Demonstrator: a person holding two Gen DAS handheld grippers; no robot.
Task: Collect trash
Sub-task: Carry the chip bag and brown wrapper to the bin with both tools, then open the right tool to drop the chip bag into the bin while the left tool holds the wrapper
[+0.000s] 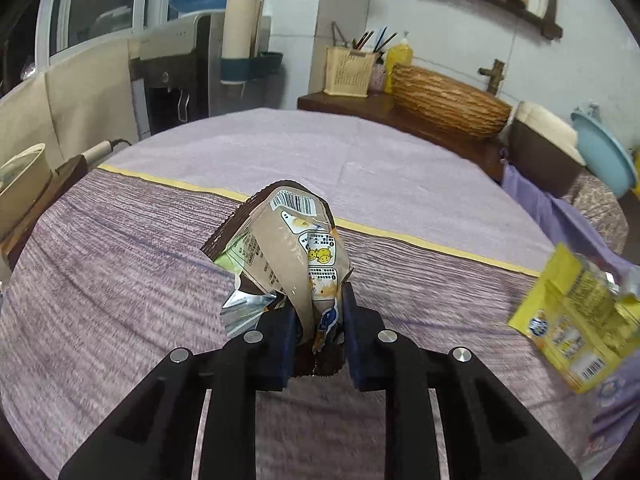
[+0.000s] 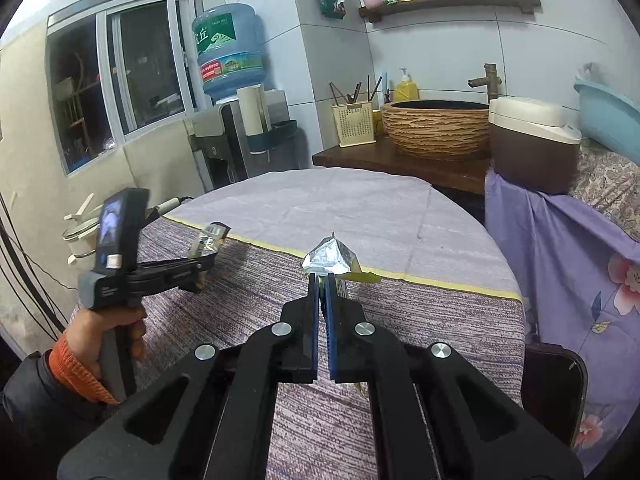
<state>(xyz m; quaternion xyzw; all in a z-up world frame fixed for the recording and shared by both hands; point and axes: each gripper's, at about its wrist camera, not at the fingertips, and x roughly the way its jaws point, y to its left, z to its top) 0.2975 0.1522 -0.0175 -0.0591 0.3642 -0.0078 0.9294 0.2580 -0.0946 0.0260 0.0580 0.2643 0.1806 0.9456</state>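
Observation:
My left gripper (image 1: 320,300) is shut on a crumpled brown snack wrapper (image 1: 288,252) with a barcode and holds it up above the purple tablecloth (image 1: 120,280). My right gripper (image 2: 323,280) is shut on a yellow wrapper with a silver lining (image 2: 328,260), also lifted above the table. The same yellow wrapper (image 1: 576,320) shows at the right in the left wrist view. The left gripper with its brown wrapper (image 2: 208,240) shows at the left in the right wrist view.
A round table under a purple cloth with a yellow stripe (image 2: 440,284) fills the foreground. Behind it stand a water dispenser (image 2: 228,136), a wooden counter with a woven basin (image 2: 436,128), a chopstick holder (image 2: 354,122), and a rice cooker (image 2: 532,140). A bowl (image 1: 20,188) sits at the left.

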